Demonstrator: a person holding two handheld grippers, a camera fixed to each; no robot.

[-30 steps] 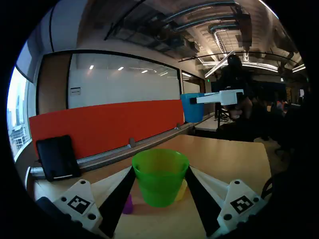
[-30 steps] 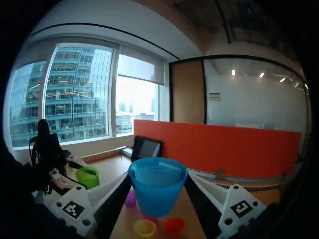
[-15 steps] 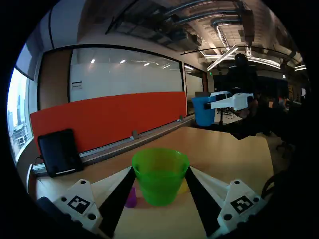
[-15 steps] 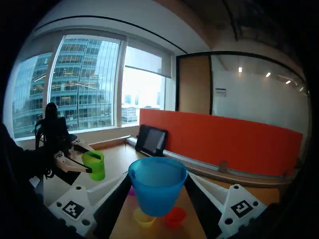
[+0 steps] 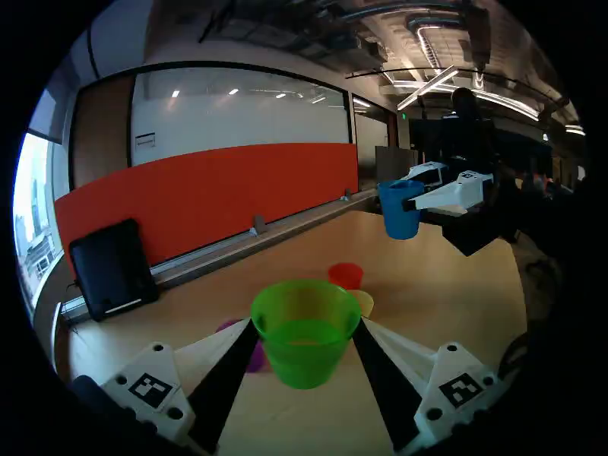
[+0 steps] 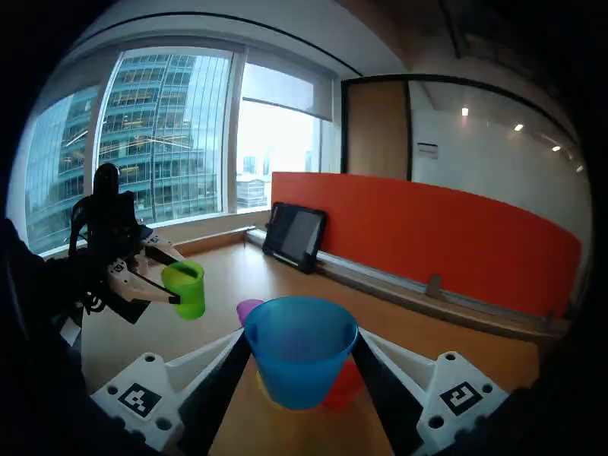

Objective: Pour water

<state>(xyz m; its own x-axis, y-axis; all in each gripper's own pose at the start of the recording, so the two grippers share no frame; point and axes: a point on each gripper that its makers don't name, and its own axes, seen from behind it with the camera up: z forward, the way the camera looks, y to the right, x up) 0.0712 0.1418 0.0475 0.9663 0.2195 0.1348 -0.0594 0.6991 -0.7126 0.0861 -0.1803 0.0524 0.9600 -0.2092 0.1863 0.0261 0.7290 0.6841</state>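
The left claw [image 5: 305, 334] is gripping the green cup [image 5: 305, 353], the right claw [image 6: 301, 342] the blue cup [image 6: 300, 368], both hanging above the surface [image 5: 433, 281], well apart; rims need meeting before any slow tilting

Upright green cup [image 5: 305, 338], blue cup [image 6: 300, 365]

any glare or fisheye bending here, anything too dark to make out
Right gripper view: windows glare bright; left of the green cup is dark silhouette. Left gripper view: orange divider bows from fisheye; office behind the blue cup is dim.
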